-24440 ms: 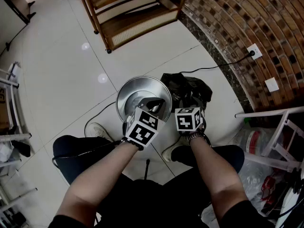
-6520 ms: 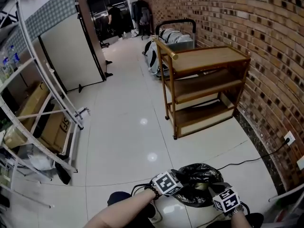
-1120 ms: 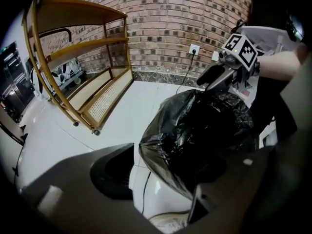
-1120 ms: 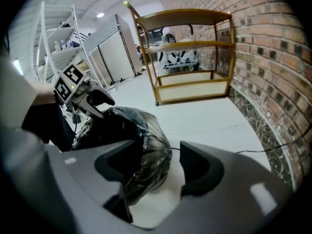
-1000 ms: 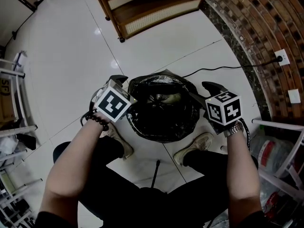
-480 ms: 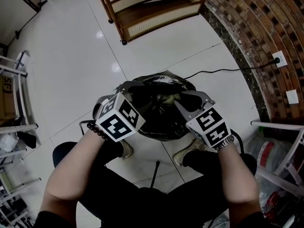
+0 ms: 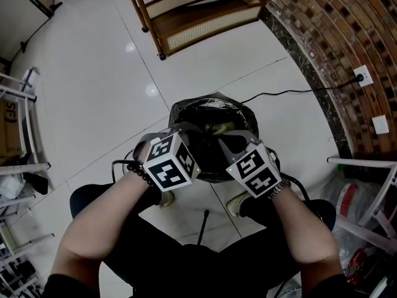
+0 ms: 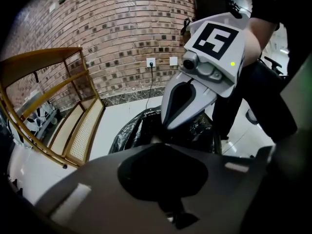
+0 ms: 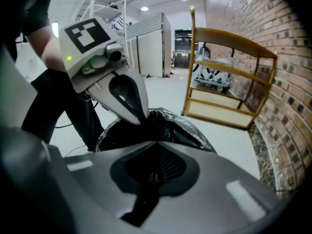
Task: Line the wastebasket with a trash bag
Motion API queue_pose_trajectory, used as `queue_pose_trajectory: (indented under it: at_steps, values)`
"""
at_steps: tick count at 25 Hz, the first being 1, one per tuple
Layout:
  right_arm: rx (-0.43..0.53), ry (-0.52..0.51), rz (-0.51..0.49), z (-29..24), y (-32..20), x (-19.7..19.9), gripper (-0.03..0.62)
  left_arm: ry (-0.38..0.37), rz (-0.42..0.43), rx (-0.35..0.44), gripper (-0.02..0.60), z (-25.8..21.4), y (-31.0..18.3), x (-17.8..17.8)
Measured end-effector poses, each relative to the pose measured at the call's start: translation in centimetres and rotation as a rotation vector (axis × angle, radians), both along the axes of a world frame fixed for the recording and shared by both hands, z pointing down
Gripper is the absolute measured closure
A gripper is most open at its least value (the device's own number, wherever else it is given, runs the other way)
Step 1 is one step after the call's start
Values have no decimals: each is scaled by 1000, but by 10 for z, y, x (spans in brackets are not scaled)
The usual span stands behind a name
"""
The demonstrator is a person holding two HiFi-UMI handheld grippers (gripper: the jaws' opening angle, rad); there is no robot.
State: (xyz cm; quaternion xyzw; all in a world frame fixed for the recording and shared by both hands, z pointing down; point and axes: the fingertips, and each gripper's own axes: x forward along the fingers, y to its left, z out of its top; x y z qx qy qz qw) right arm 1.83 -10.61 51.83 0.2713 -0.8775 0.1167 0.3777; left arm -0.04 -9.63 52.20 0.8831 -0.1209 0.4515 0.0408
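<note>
White gloss tiles (image 7: 93,85) underfoot, with ceiling lights mirrored in them. Nearest: the person's dark-trousered knees, and two pale shoes (image 7: 239,205) planted just short of the bin. Both forearms reach forward and down, a beaded band on the left wrist, a watch on the right.

Left gripper (image 9: 141,119) and right gripper (image 8: 165,127) angle in toward each other, tips close together over the near half of the bin mouth. Each has just been closing its jaws. Both pairs are now pressed together, with nothing seen between them.

Wastebasket (image 7: 211,100) stands on the floor directly below, just beyond the feet. Black trash bag (image 8: 127,136) sits inside it, its crinkled film folded out over the rim.

Beyond: a dark cable (image 7: 279,93) runs to a wall socket (image 7: 362,76). Wooden shelf cart (image 7: 192,11) farther back. Brick wall (image 7: 329,42) along the right.
</note>
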Motion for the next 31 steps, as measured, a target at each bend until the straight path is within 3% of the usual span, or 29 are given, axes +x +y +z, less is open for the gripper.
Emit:
queue_pose_trajectory:
  at_steps: [5,31]
  values:
    - [-4,40,-9,6,2,1,592,-11,15,-15,578,7,7,0]
    - [-12,49,16,5,4,11,592,-17,6,2,578,10,8,1]
